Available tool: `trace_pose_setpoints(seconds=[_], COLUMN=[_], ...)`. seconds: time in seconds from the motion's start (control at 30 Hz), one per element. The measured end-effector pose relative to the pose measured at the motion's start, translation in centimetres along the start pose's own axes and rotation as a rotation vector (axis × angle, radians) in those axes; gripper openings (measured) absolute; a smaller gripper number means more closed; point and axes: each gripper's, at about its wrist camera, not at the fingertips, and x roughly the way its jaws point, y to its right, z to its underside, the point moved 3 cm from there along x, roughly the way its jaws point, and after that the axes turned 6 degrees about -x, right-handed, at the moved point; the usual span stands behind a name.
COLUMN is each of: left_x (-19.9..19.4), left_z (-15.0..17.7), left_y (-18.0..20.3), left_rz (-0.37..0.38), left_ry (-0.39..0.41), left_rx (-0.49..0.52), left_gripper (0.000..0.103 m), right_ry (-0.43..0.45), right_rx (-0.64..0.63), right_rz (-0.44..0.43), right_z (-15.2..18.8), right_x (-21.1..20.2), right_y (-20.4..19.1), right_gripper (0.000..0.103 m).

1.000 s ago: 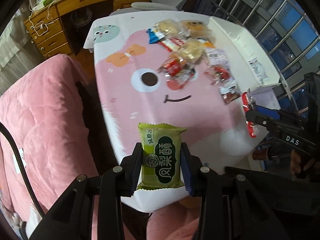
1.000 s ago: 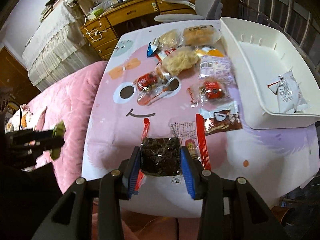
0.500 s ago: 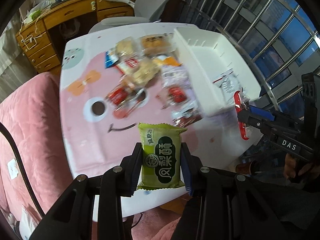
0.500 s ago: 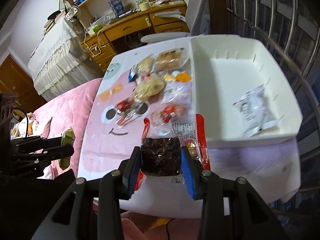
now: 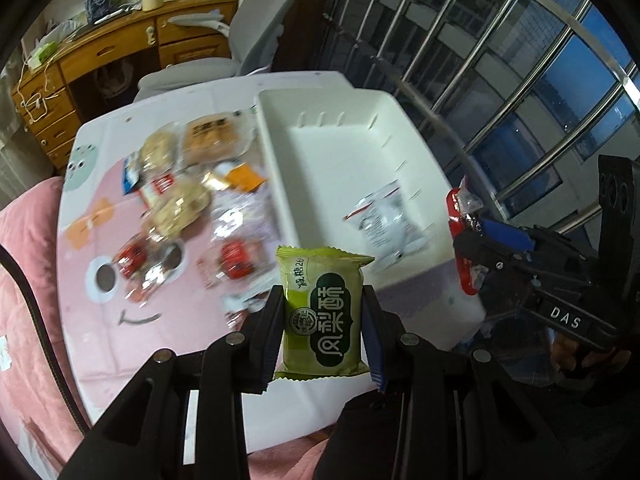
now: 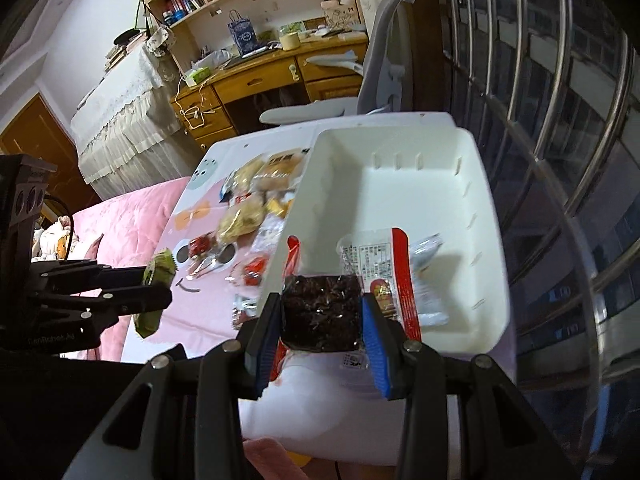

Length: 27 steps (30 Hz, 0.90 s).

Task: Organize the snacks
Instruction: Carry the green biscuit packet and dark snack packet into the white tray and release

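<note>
My left gripper is shut on a green pastry packet, held above the table's near edge, left of the white bin. My right gripper is shut on a red-edged packet with a dark snack inside, held over the near end of the white bin. One silver-white packet lies in the bin. Several wrapped snacks lie scattered on the pink cartoon tablecloth. The right gripper also shows at the right of the left wrist view, and the left gripper at the left of the right wrist view.
A grey office chair and a wooden desk stand behind the table. A pink blanket covers the bed at the left. Metal window bars run along the right, close to the bin.
Both grippers have travelled to the right with their packets and risen a little. The bin has come from the far right to the middle of both views.
</note>
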Motion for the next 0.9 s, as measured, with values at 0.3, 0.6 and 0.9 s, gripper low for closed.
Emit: trace_pose_setpoints(seconds=[0.3, 0.6, 0.9], left_x=[2.7, 4.0, 3.5], left_z=[-4.1, -6.6, -6.8], left_y=[5.5, 7.9, 6.5], left_rz=[0.057, 0.053, 0.009], left_ry=[0.039, 0.071, 0.105], left_rx=[-0.034, -0.055, -0.13], left_gripper=[0.035, 0.037, 0.064], right_ry=[0.023, 0.045, 0.026], right_rx=[-0.025, -0.033, 0.021], right_rz=[-0.015, -0.046, -0.063], right_z=[-1.7, -3.7, -4.1], right_x=[-1.2, -1.2, 0.0], right_y=[4.7, 7.4, 9.2], right_gripper=[0.04, 0.041, 0.047])
